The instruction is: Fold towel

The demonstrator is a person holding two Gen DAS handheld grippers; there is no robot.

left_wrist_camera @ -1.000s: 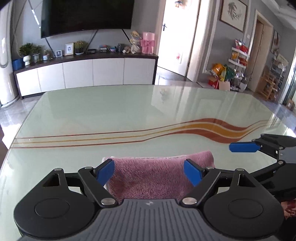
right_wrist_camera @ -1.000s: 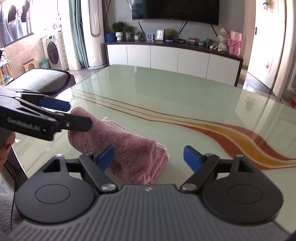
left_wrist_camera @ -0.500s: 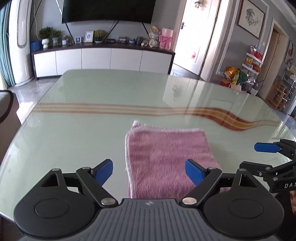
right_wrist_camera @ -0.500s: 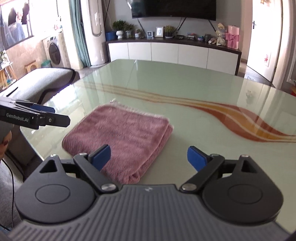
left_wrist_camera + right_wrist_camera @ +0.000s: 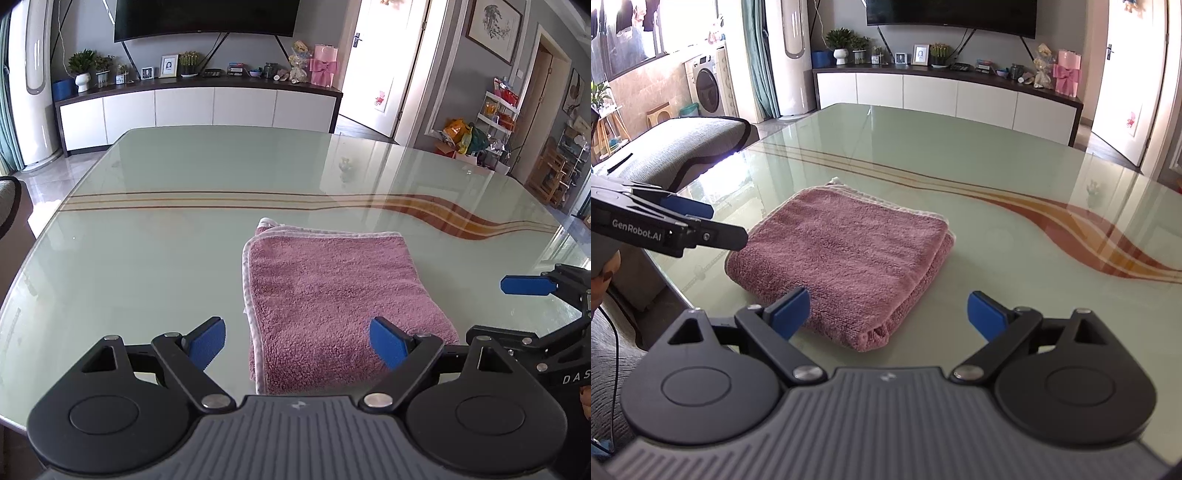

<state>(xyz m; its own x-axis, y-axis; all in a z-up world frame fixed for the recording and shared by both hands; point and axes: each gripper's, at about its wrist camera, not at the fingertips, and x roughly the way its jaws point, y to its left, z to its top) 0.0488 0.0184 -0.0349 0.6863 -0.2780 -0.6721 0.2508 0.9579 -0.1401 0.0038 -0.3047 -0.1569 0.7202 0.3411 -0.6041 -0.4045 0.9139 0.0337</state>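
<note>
Two claws, both wide open and empty: left gripper [image 5: 297, 345], right gripper [image 5: 888, 314]. Item: pink towel [image 5: 332, 295], folded, lying flat by the near edge of the glass table [image 5: 147, 251]. Risk: slick glass; a brushing finger could slide or unfold it.

A pale green glass table [image 5: 155, 258] was seen filling the frame, crossed by orange-brown stripes [image 5: 461, 218] — a folded pink towel [image 5: 332, 295] was laid flat at lower centre.
</note>
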